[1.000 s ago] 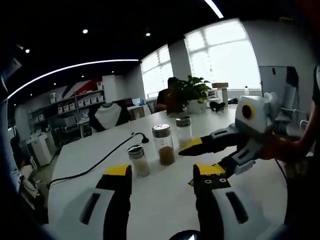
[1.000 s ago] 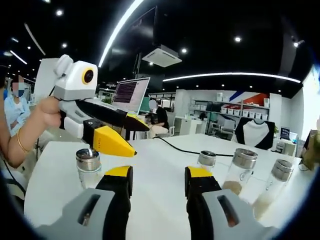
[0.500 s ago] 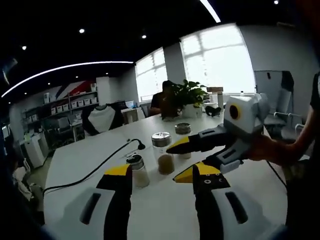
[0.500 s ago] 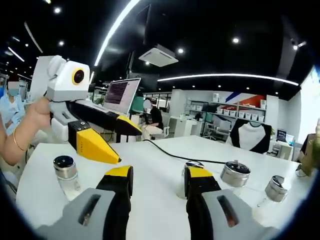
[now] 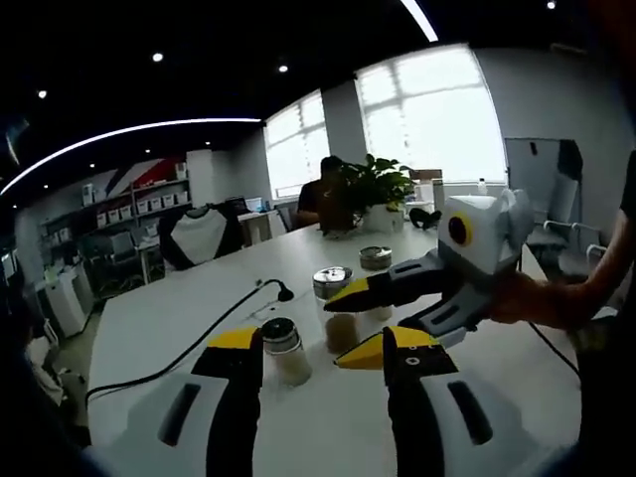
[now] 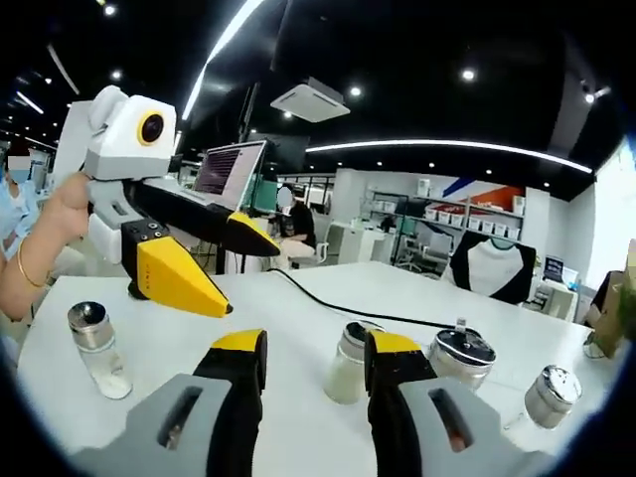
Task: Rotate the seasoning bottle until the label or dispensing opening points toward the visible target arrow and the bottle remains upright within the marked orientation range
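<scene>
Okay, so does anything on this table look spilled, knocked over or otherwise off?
Nothing stands out. The seasoning bottles stand upright on the white table with caps on and no spill around them. A fourth bottle stands upright apart from the rest. A black cable trails loosely across the tabletop.

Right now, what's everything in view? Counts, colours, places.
table: one, white, under everything
seasoning bottles: four, clear glass, metal caps, upright on the table
cable: one, black, across the table
laptop: one, open, behind the left hand-held gripper
potted plant: one, green, far end of the table
seated person: one, behind the plant
left hand-held gripper: one, black and yellow jaws, open
right hand-held gripper: one, black and yellow jaws, open
</scene>
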